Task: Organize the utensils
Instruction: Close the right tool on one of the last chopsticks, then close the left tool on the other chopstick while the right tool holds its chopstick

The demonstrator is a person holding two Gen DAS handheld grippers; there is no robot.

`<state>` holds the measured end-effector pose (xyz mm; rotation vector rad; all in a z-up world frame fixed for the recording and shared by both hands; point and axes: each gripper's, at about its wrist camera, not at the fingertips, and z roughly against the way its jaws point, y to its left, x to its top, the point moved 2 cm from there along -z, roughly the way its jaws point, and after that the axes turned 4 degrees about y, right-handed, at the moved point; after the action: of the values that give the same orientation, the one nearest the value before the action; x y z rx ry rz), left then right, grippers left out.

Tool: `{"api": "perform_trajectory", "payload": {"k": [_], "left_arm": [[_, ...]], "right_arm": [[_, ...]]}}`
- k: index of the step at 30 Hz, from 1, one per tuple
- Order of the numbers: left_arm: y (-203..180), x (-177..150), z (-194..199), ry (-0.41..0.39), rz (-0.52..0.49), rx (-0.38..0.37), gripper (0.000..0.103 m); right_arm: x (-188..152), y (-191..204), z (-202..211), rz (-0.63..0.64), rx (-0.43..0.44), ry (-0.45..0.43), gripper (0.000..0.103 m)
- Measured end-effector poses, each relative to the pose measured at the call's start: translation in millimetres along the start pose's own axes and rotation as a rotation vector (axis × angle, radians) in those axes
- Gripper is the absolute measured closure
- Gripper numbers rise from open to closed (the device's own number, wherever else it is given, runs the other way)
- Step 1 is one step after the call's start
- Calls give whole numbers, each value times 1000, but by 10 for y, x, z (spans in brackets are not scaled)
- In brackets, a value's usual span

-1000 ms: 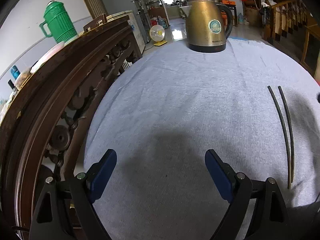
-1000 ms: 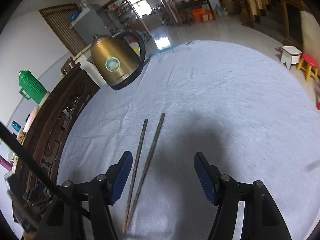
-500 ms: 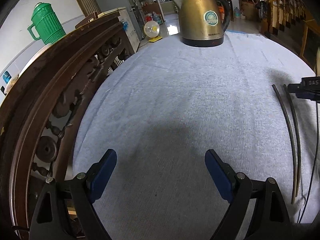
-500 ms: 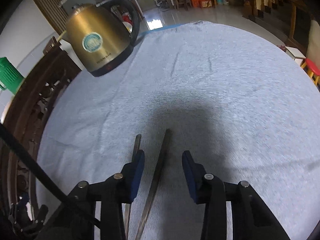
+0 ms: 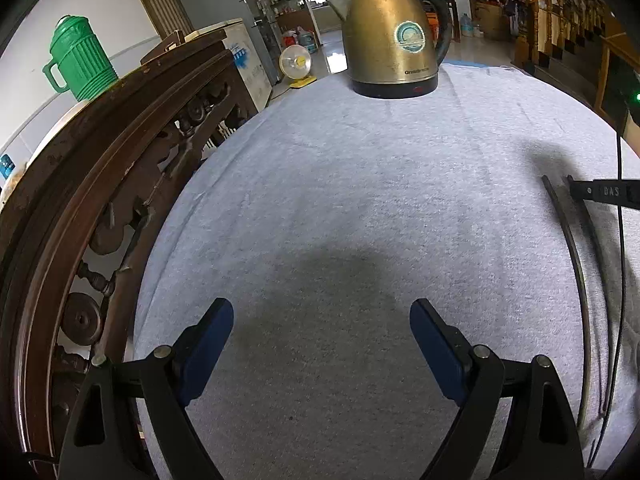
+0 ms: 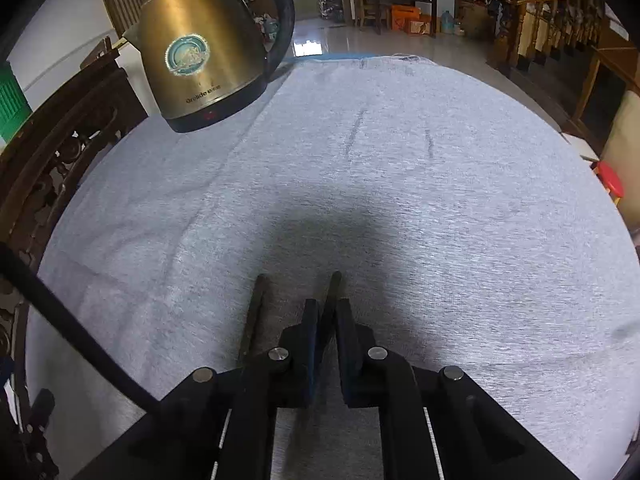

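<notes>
Two dark chopsticks lie side by side on the grey cloth (image 6: 440,200). My right gripper (image 6: 327,308) is shut on the right chopstick (image 6: 334,284), whose tip pokes out past the blue pads. Just outside the jaws, to their left, the left chopstick (image 6: 256,304) lies free on the cloth. In the left wrist view both chopsticks (image 5: 577,264) run along the far right, with a black finger (image 5: 600,191) of the right gripper over their far ends. My left gripper (image 5: 322,320) hangs open above bare cloth, nothing between its pads.
A brass electric kettle (image 5: 390,36) stands at the far side of the cloth. A carved dark wooden chair back (image 5: 100,168) borders the left edge, with a green jug (image 5: 80,60) behind it. A black cable (image 6: 80,336) crosses the lower left of the right wrist view.
My right gripper came down over the chopsticks and its jaws closed from wide open onto the right one. The left gripper drifted slightly toward the kettle, still open.
</notes>
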<state>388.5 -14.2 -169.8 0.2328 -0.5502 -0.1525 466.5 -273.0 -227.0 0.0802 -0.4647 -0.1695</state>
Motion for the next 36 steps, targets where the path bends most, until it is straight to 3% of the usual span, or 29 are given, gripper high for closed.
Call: {"api": "perform_trajectory", "payload": {"k": [9,19,25,36], "left_arm": [[-132,107,21,-26,-30,1,13],[-626,375,-119,-85,-164,-23,13],[-938,622,-293,-56,-217,-118,13],[-1407,915,-411,31,-210,-339,13]], "right_arm": [[-220,-243,150,14,-3,10,95],[-512,-566,324,-28,69,54,95],[-653,-681,374,-72,133,35,94],[-751,-736,394,-102,177,-12,94]]}}
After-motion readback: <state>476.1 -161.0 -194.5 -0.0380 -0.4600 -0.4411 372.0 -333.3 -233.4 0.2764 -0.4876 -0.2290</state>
